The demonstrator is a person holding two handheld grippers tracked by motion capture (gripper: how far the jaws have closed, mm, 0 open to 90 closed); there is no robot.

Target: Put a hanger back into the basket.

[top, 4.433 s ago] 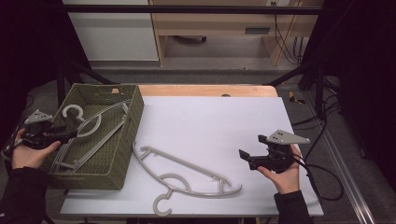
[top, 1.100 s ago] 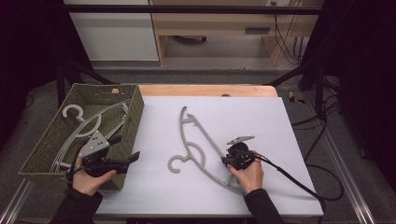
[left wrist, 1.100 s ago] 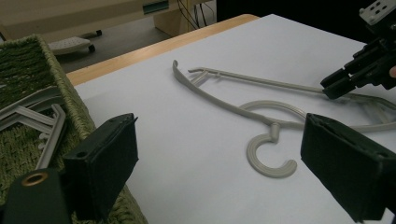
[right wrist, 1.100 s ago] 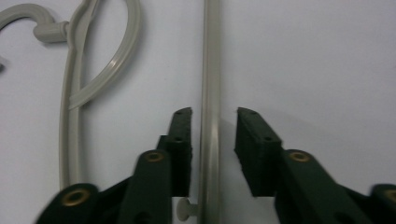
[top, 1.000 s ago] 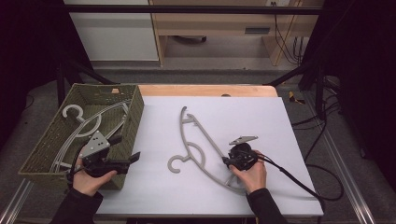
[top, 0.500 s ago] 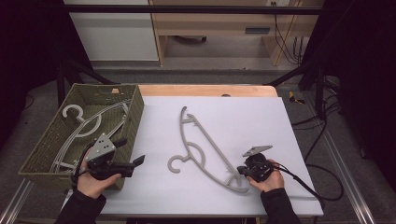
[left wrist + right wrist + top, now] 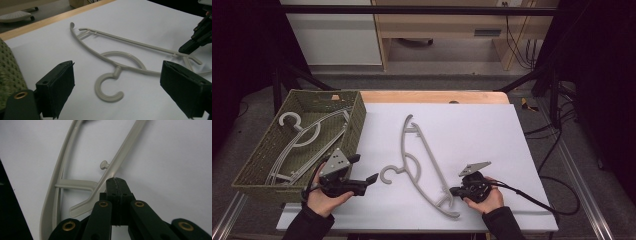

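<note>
Grey hanger lay flat on the white table, just right of the basket; left gripper spread wide, facing the hanger's hook; right gripper had just closed, jaws pressed together, empty, tips touching the hanger's near arm.

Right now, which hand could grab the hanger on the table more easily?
Probably the left. The left gripper is open with the hanger hook lying just ahead between its jaws. The right gripper is shut, empty, its tip beside the hanger's end.
</note>
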